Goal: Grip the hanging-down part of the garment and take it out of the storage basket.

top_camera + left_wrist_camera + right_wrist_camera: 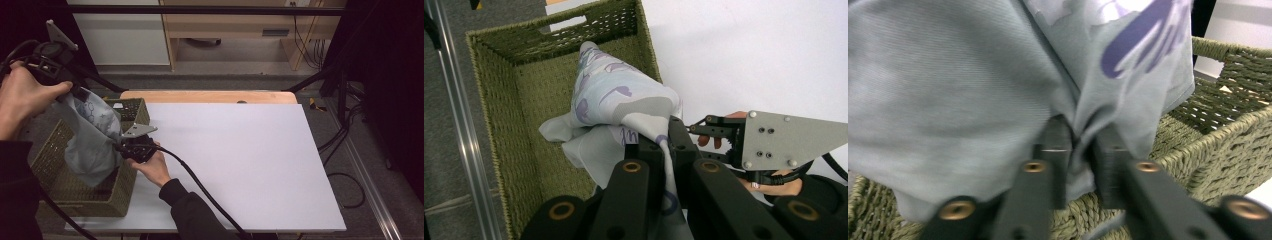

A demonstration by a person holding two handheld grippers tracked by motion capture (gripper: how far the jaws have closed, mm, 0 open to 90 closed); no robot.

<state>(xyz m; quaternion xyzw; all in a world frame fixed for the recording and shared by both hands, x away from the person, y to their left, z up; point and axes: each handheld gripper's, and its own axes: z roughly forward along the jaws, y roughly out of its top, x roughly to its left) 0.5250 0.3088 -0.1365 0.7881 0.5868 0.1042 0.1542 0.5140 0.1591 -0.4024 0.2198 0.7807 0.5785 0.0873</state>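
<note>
Nearest me in the high view, my right claw [120, 146] sits at the inner rim of the woven basket [75, 192], its jaws pinched on a fold of the pale grey-blue cloth [92, 150]. From the right gripper view I see those jaws drawn close with the cloth [973, 85] bunched between them and the basket [1228, 145] wall just behind. Up and to the left, my left claw [75, 90] holds the top of the same cloth, lifting it so it hangs over the basket. From the left gripper view the jaws are closed on a gathered edge of the cloth [624, 100] (purple printing shows on it), which drapes down into the basket [509, 100] with its lower end near the basket floor. The right claw's grey plate [789, 140] shows just beside the basket's near wall. Beyond, the white table [240, 160] carries the basket at its left edge.
</note>
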